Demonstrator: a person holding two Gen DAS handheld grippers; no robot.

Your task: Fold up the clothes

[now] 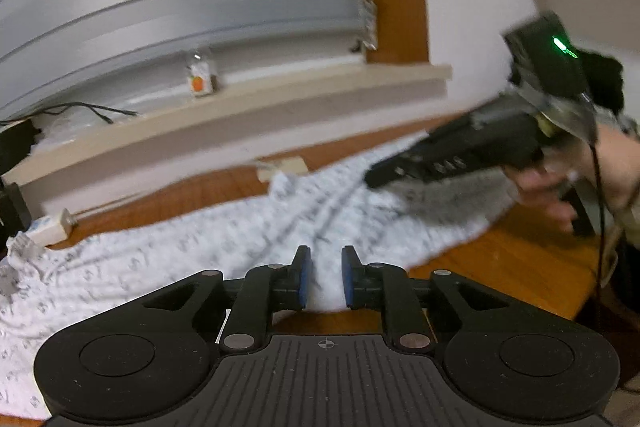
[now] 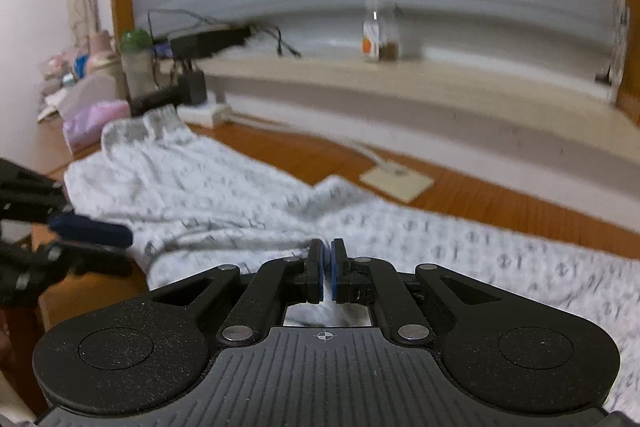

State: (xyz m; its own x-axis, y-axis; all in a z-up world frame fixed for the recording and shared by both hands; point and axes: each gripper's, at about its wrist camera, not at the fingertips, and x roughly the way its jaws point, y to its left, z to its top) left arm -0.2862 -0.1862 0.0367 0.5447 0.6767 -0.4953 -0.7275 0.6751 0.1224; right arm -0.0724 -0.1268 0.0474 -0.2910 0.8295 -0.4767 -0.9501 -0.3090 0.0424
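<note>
A white garment point(image 1: 200, 247) with a small grey print lies spread across the wooden table point(image 1: 500, 259). My left gripper point(image 1: 326, 277) is open, its blue pads standing on either side of the garment's near edge. A hand point(image 1: 560, 183) holds my right gripper point(image 1: 372, 179) over the garment's right part. In the right wrist view the right gripper point(image 2: 327, 267) is shut, with a thin ridge of the garment point(image 2: 240, 195) pinched between its pads. At that view's left edge the left gripper point(image 2: 128, 251) shows open beside the cloth's edge.
A beige pad point(image 2: 396, 181) with a cable lies on the table point(image 2: 480, 195) behind the garment. A white plug block point(image 1: 52, 227) sits at the far left. The window sill holds a small bottle point(image 2: 376, 35). Bottles and a purple bundle point(image 2: 96, 119) crowd the left end.
</note>
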